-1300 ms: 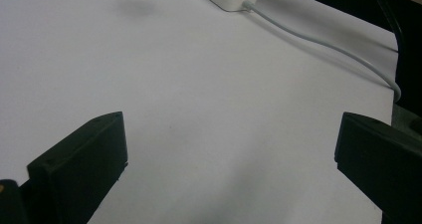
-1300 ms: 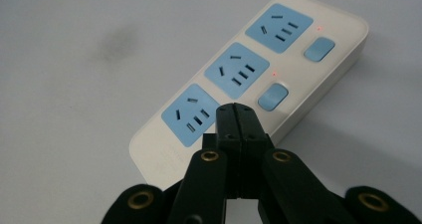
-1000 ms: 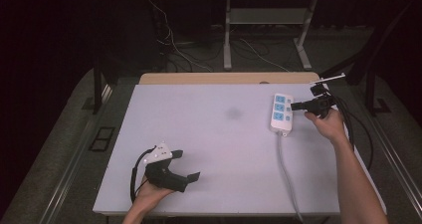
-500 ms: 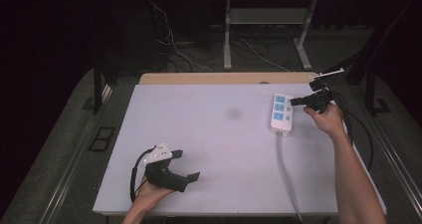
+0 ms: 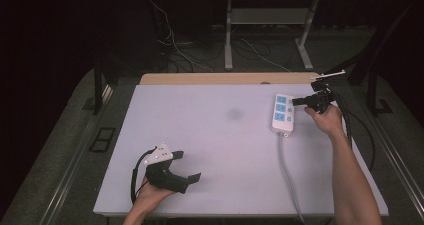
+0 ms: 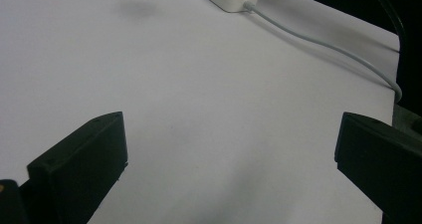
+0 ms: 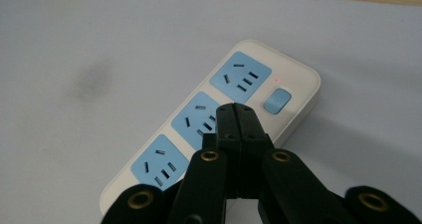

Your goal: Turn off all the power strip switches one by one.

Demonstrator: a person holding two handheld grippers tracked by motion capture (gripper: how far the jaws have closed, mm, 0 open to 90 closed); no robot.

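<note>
Jaws of right gripper (image 7: 238,115) closed, over power strip (image 7: 199,119) middle socket.

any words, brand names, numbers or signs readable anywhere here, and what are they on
None can be read.
power strip: three blue socket faces, a blue switch and a small red light beside it, with no printed lettering visible.
right claw, jaws shut over the strip: plain black with brass screws, no marking.
left claw, jaws open: its grey plate shows only dots, too small to read.
table: plain white, one dark smudge.
</note>
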